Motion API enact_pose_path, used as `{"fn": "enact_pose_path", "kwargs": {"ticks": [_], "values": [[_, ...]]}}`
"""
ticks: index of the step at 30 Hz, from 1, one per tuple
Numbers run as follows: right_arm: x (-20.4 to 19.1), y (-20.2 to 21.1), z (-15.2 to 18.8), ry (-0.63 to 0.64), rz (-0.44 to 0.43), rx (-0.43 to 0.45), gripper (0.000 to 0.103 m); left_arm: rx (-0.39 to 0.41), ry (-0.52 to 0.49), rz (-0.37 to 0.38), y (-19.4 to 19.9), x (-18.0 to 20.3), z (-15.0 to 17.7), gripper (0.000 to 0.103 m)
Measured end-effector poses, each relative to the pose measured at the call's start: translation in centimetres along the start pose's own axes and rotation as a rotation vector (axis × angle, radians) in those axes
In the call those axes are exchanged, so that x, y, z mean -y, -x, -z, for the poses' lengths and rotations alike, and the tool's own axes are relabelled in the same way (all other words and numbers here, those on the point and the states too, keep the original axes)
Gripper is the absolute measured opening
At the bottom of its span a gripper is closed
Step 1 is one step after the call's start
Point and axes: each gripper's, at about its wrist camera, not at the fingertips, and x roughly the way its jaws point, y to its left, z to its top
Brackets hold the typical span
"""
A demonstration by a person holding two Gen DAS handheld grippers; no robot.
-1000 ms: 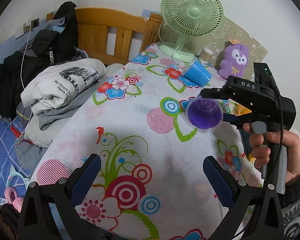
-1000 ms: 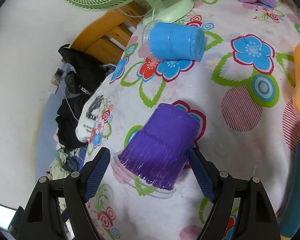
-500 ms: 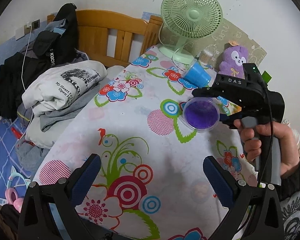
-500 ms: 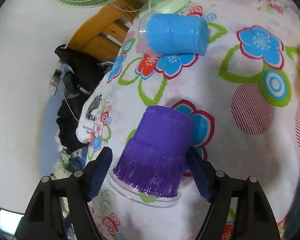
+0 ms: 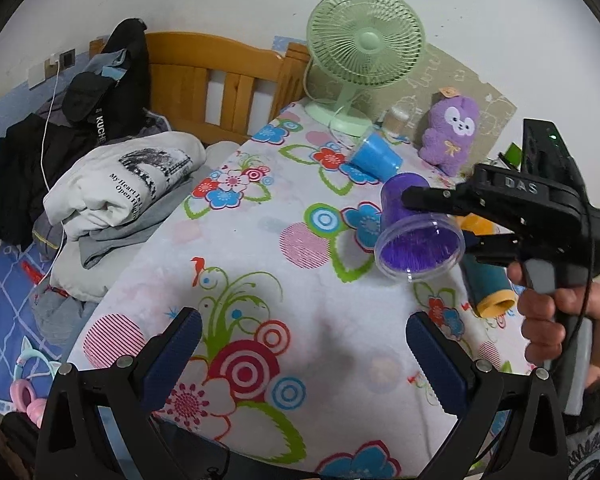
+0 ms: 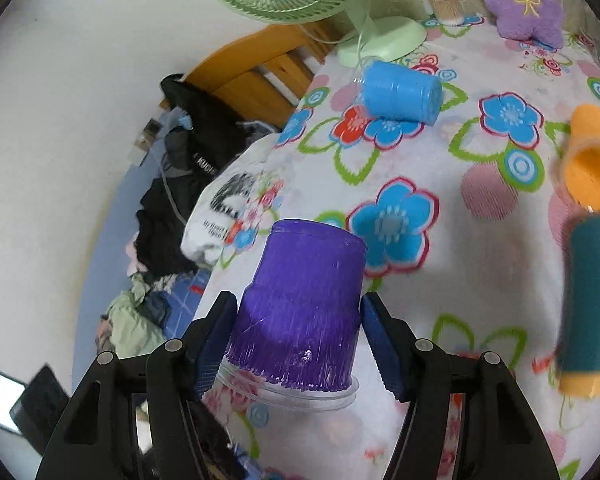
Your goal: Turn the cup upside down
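Note:
My right gripper [image 6: 299,332] is shut on the purple plastic cup [image 6: 302,300], gripping its sides near the clear rim. It holds the cup in the air above the flowered tablecloth [image 6: 440,288], nearly inverted, base up and away from the camera. In the left wrist view the purple cup [image 5: 414,236] shows at the right, its mouth tilted down toward the camera, held by the right gripper [image 5: 440,220]. My left gripper [image 5: 302,354] is open and empty, low over the near part of the tablecloth [image 5: 260,264].
A blue cup [image 6: 400,92] lies on its side near a green fan [image 5: 364,48]. An orange cup [image 6: 592,160] and a teal-and-orange cup [image 6: 588,304] lie at the right. A purple plush toy [image 5: 452,136] stands at the back. Clothes [image 5: 120,184] are piled left of the table.
The right gripper has lifted the purple cup and turned it further over, so its mouth now tilts downward. The left gripper has stayed open and nearly still.

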Motion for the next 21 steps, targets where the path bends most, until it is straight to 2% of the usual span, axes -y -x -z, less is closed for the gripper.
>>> {"fn": "enact_pose_path", "kwargs": {"ticks": [6,13,14,17,21], "values": [[1.8,0.6,3.4,-0.035,0.022,-0.020,0.067,0.010,-0.011,0.014,1.2,0.6,0.5,0.103],[4.2,-0.5,6.7,-0.098,0.006,-0.070,0.068,0.011,-0.036,0.019,1.7,1.8,0.9,0.103],[4.2,-0.6,6.9,-0.099,0.007,-0.076,0.070,0.011,-0.039,0.020,1.7,2.0,0.8,0.103],[4.4,-0.3,7.3,-0.108,0.022,-0.073,0.092,0.012,-0.050,0.021,1.8,2.6,0.9,0.103],[4.3,1.9,7.3,-0.091,0.017,-0.015,0.093,0.016,-0.072,0.020,2.0,3.5,0.7,0.103]]}}
